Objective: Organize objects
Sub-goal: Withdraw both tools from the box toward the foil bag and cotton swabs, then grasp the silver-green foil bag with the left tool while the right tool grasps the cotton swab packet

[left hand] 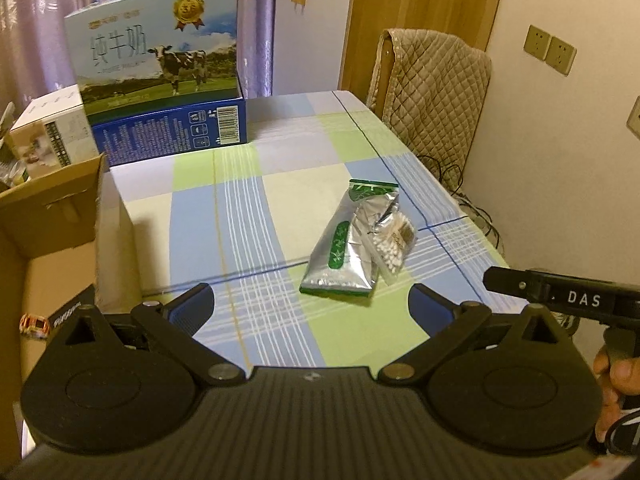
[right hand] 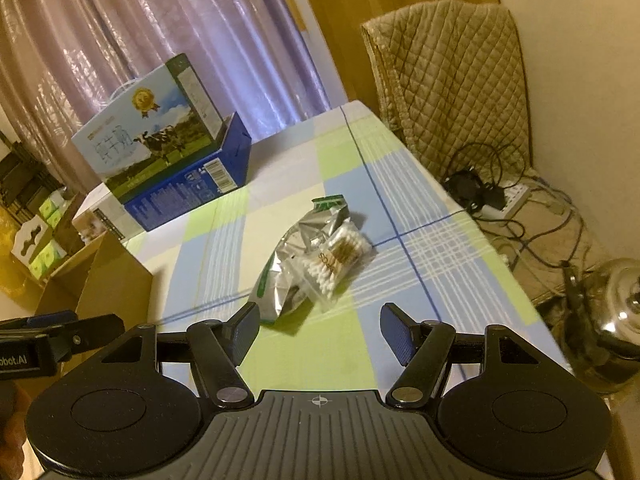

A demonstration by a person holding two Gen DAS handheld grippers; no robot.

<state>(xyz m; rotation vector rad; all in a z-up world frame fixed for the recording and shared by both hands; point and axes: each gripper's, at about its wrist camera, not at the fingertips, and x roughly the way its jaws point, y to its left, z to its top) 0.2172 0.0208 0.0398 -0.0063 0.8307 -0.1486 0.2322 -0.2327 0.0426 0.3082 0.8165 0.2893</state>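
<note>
On the checked tablecloth (left hand: 280,208), seen from the left wrist view, a silver foil pouch (left hand: 340,256) with green print lies near the right edge, and a clear flat packet of cotton swabs (left hand: 394,246) rests on its right side, overlapping it. Left gripper (left hand: 312,304) hovers near the pouch with its blue-padded fingers spread wide, holding nothing. At the left, an open cardboard box (left hand: 52,216) with plain brown flaps stands against the table; a small red-and-white item (left hand: 34,325) shows by its near wall, too blurred to identify. At the far left, a printed milk carton (left hand: 156,52) with a cow picture stands in a blue box (left hand: 172,132), beside a white box (left hand: 56,128). A quilted beige cover (left hand: 432,96) drapes a chair at the far right. At the right edge, a hand (left hand: 614,392) grips the other black tool.

Right wrist view: the right gripper (right hand: 318,334) is likewise released, fingers apart, just short of the pouch (right hand: 288,264) and swab packet (right hand: 340,258), which lie between and beyond its tips. Only this view shows tangled cables and a power strip (right hand: 516,196) on the floor, a rounded shiny kettle (right hand: 612,312) at the near right, and green-and-white cartons (right hand: 44,252) at the far left. The left tool's fingers (right hand: 80,326) enter at the left edge.
</note>
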